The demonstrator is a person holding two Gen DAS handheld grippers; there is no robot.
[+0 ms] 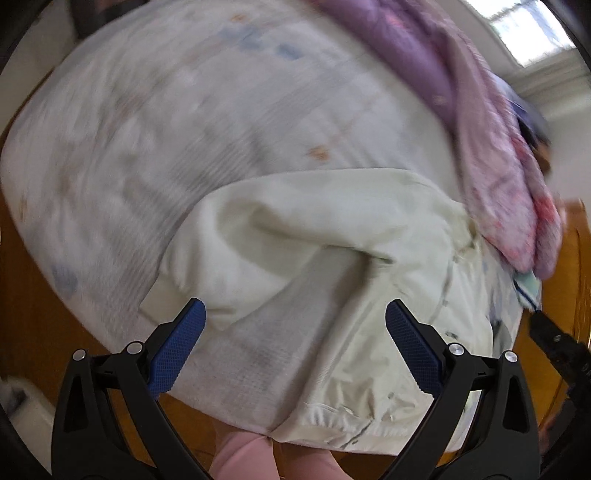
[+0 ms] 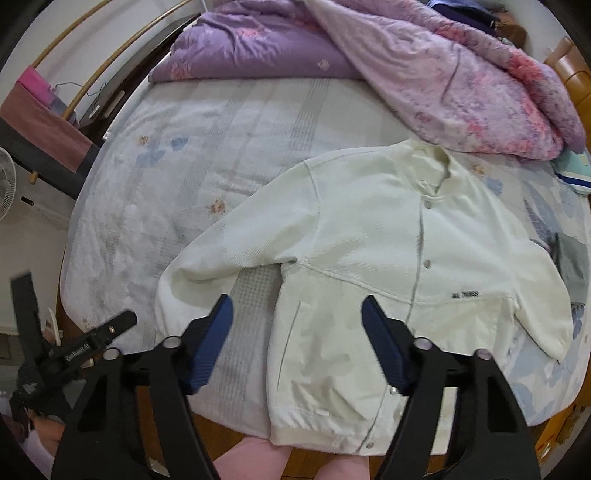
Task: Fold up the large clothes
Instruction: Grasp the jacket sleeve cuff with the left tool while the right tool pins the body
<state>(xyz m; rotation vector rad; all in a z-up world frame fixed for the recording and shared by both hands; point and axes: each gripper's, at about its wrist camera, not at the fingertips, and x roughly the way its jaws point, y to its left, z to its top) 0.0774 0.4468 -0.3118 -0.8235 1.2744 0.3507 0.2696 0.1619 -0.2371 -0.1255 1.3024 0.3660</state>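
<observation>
Soft, even daylight comes from a bright, glaring window (image 1: 532,31). The left wrist view is motion-blurred; the right is sharp. Fisheye bends both edges.

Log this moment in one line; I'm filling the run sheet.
jacket: flat on bed, unfolded | left gripper: open | right gripper: open

Bare bedsheet (image 2: 155,192) lay open to my left of the jacket (image 2: 369,266); the heaped quilt (image 2: 461,85) blocked the far side beyond its collar.
</observation>
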